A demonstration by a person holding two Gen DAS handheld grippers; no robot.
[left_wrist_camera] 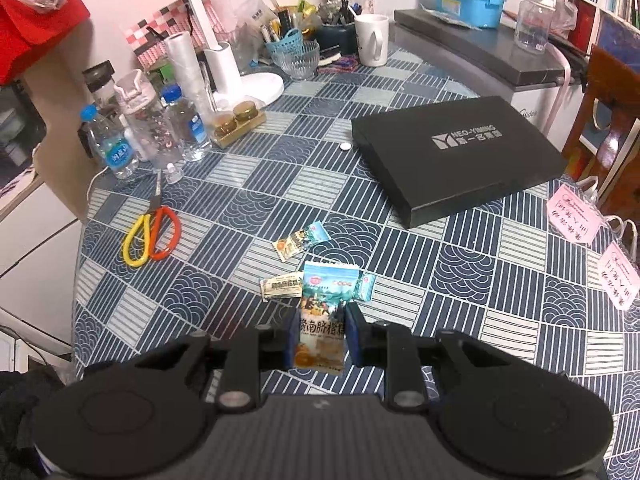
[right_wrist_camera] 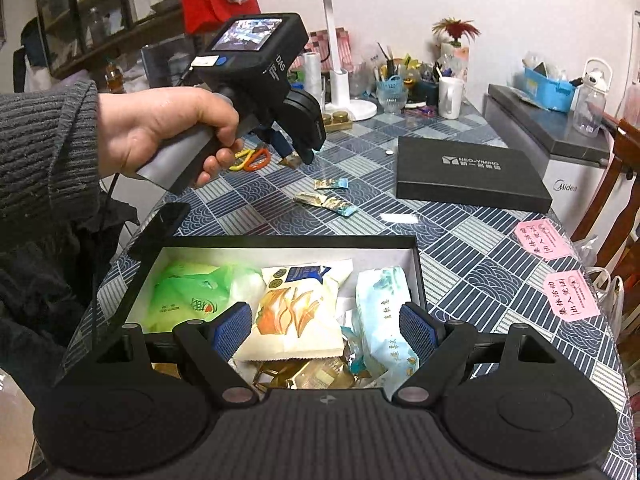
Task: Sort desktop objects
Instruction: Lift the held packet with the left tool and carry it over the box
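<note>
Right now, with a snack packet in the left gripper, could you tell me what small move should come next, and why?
Probably carry the snack packet, clamped in the left gripper, over the open box and release it; the box already holds similar packets.

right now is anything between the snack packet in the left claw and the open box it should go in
Nothing visible blocks it. The left claw holds the snack packet above the table, and only bare tablecloth separates it from the open box. The right claw hangs open over the box's near side, not across that path.

Open box [right_wrist_camera: 416, 264] sits right under the right fingers [right_wrist_camera: 232, 330], loose packets [right_wrist_camera: 326, 202] on the desk [right_wrist_camera: 480, 240] beyond it, lid [right_wrist_camera: 472, 178] further back right.
</note>
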